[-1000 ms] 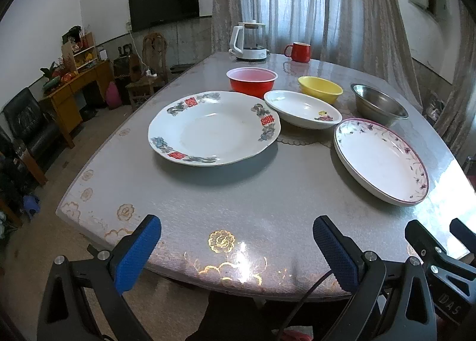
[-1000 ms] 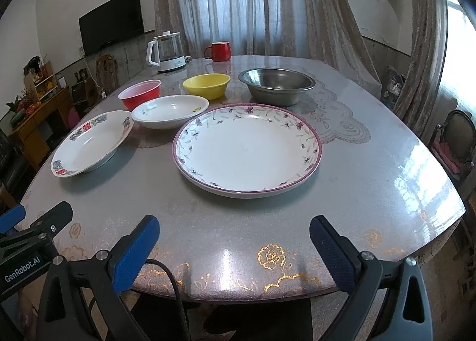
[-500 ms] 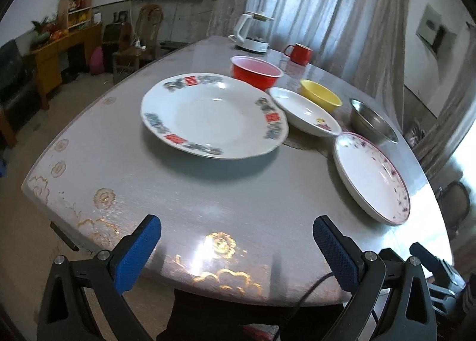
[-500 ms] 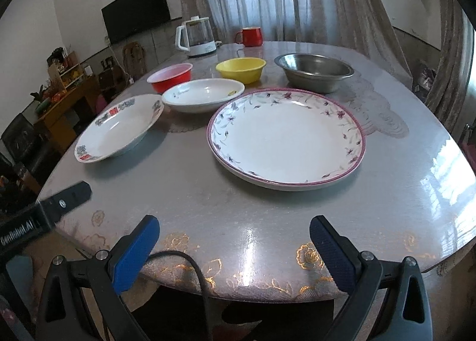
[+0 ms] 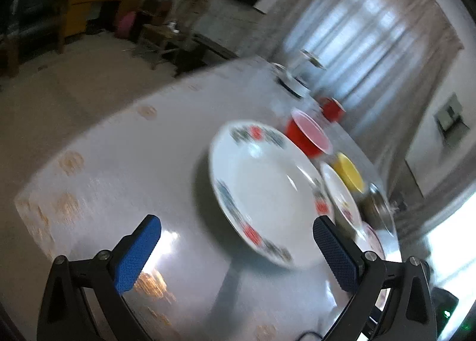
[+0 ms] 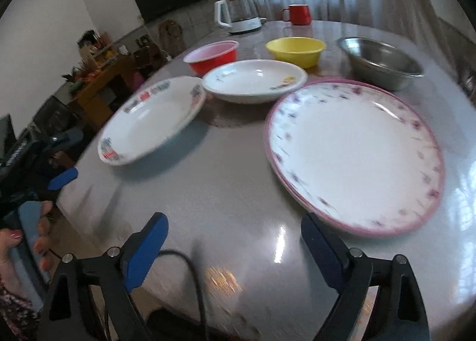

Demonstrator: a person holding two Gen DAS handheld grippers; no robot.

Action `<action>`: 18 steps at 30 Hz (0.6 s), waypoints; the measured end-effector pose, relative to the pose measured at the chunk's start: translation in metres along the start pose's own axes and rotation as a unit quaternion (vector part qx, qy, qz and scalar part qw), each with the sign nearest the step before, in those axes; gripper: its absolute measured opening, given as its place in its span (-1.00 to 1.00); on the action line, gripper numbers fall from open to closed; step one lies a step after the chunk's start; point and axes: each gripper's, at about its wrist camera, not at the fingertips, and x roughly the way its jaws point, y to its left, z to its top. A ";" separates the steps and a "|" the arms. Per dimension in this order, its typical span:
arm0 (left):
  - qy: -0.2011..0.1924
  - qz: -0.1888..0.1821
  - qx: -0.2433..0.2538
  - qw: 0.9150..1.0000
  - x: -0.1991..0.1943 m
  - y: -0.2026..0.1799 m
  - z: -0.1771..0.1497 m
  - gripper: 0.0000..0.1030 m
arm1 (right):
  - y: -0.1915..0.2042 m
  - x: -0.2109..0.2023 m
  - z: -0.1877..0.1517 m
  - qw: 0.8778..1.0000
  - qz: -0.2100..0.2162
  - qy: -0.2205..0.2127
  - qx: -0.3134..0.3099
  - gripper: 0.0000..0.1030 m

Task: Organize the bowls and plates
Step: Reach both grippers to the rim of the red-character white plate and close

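Table [image 6: 226, 186]: holds every dish.
Pink-rimmed plate [image 6: 354, 156]: largest, bare, right of flowered plate [image 6: 154, 120].
Steel bowl [image 6: 380, 61]: far right.
Yellow bowl [image 6: 294, 51], red bowl [image 6: 212, 56]: behind white dish [image 6: 254, 80].
Right gripper [image 6: 235, 239]: jaws wide, just been closing slightly, nothing between.
Left gripper [image 5: 236, 247]: jaws wide, holding nothing.

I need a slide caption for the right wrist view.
Open right gripper nears pink-rimmed plate on table.

3 plates [image 6: 354, 156] and 3 bowls [image 6: 294, 49] sit unstacked, upright.
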 end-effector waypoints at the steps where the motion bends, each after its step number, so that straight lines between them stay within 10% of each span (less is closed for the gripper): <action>1: 0.000 0.005 0.004 1.000 0.004 0.002 0.007 1.00 | 0.002 0.005 0.005 1.000 0.006 0.000 0.002 0.73; 18: 0.031 0.001 0.060 0.998 0.066 0.000 0.052 0.67 | 0.032 0.081 0.071 0.994 0.088 0.011 0.057 0.06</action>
